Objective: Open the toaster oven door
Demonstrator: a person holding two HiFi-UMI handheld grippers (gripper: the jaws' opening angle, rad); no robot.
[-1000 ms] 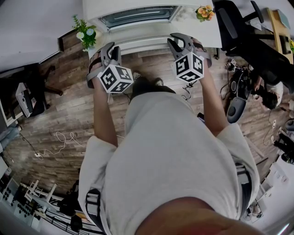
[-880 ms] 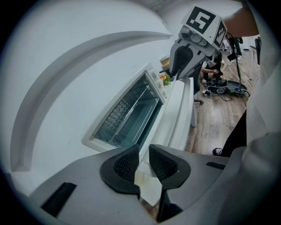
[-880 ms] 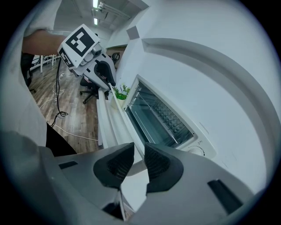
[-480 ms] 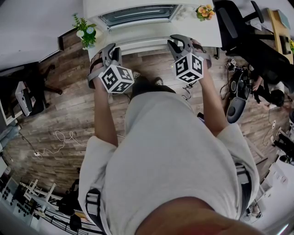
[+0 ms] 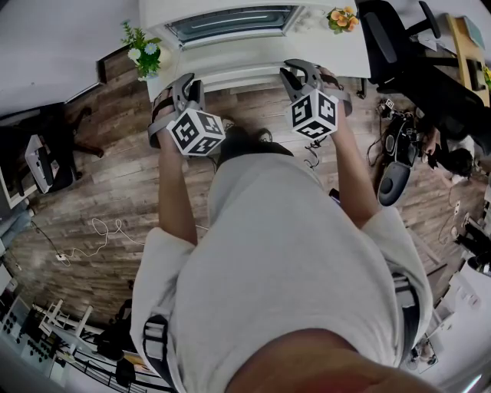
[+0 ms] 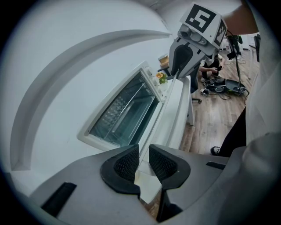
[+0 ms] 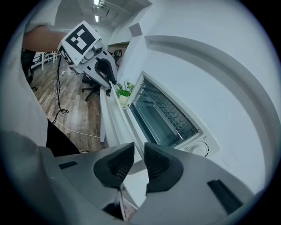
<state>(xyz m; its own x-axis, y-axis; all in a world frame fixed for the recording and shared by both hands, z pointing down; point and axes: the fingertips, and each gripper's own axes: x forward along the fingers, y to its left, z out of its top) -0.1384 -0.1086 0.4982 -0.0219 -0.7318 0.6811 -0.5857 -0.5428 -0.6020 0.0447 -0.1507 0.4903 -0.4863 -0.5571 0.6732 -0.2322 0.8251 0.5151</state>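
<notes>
Little has changed in the last second. My left claw (image 5: pixel 186 80) and right claw (image 5: pixel 303 71) hang where they were, at the front edge of the tabletop (image 5: pixel 253 57), just short of the toaster oven (image 5: pixel 222 9). Both claws are slightly parted and grip nothing. The oven door (image 5: pixel 230 25) is shut and untouched. I judge the reach hasn't started.

Left tool (image 5: pixel 186 81) has edged a little toward the counter (image 5: pixel 245 55), its marker cube (image 5: pixel 197 132) now slightly further right in the head view. The person at the far right (image 5: pixel 454 159) has changed pose, seemingly hunched lower; too small to say more.
</notes>
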